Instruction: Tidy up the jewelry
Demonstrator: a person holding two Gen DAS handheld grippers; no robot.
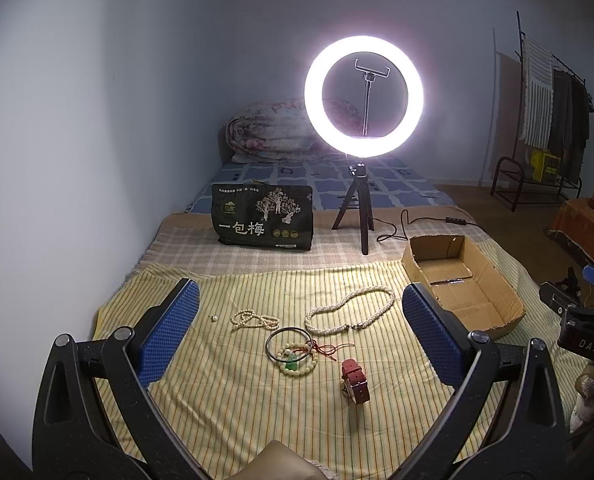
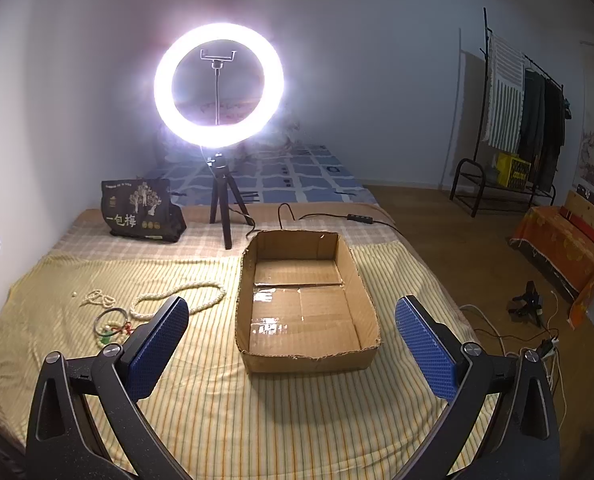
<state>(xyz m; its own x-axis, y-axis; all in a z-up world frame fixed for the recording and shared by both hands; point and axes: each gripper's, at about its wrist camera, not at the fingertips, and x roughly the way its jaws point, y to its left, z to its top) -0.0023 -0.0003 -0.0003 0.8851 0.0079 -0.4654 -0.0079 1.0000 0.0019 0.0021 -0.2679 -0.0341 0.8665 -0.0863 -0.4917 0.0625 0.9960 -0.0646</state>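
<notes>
Jewelry lies on a yellow striped cloth (image 1: 233, 392): a long pearl necklace (image 1: 349, 310), a small bead strand (image 1: 253, 319), a metal bangle (image 1: 288, 343) overlapping a bead bracelet with a green pendant (image 1: 297, 364), a red-strapped watch (image 1: 355, 380), and one loose pearl (image 1: 213, 318). My left gripper (image 1: 299, 332) is open above them, empty. My right gripper (image 2: 293, 340) is open and empty over the empty cardboard box (image 2: 369, 300). The necklace (image 2: 177, 300) and bangle (image 2: 111, 320) also show in the right wrist view.
A lit ring light on a tripod (image 1: 363, 96) and a black snack bag (image 1: 263, 216) stand behind the cloth, with a cable (image 2: 329, 218) trailing right. The box (image 1: 509, 296) sits right of the jewelry. A clothes rack (image 2: 529, 120) stands by the far wall.
</notes>
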